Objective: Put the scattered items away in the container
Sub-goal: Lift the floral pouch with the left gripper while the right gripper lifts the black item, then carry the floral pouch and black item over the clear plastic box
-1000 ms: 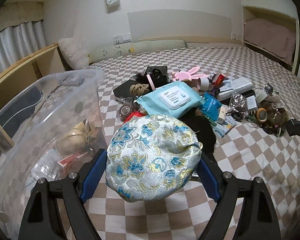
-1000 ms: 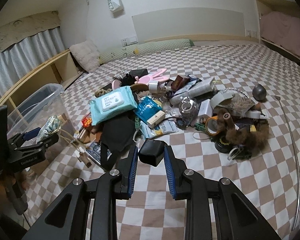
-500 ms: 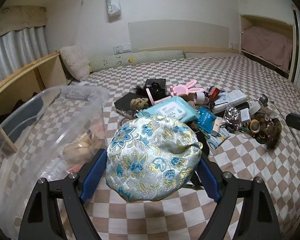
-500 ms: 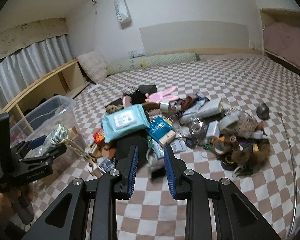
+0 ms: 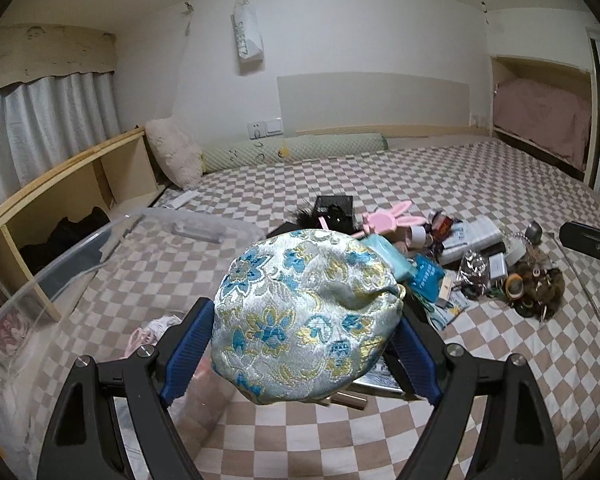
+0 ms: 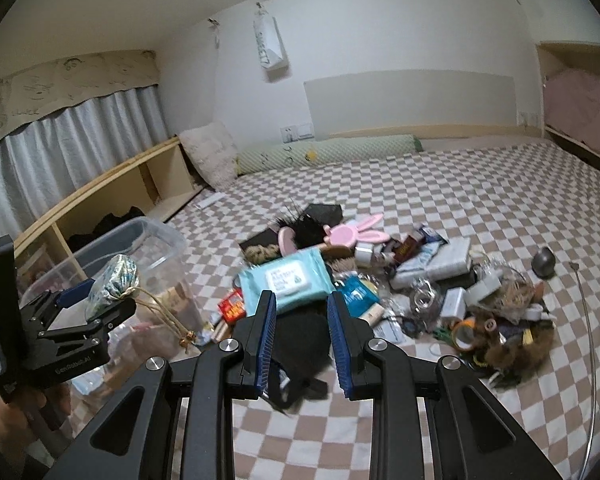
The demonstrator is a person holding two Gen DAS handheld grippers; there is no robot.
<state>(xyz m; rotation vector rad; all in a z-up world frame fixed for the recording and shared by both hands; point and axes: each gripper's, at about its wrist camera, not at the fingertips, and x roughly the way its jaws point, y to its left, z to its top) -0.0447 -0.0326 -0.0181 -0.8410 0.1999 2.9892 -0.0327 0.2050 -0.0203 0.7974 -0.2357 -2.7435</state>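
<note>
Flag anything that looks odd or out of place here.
The brocade pouch clamped in the left gripper trails its gold drawstring cords loose in front of the clear plastic bin, beaded ends dangling. They could snag on the rim when the pouch goes in.

white hanging bag (image 5: pixel 247 42), upper centre wall: "SWEET" | left tool (image 6: pixel 100 300) body, lower left: "GenRobot.AI" | wet-wipes pack (image 6: pixel 286 280) label: unreadable
</note>
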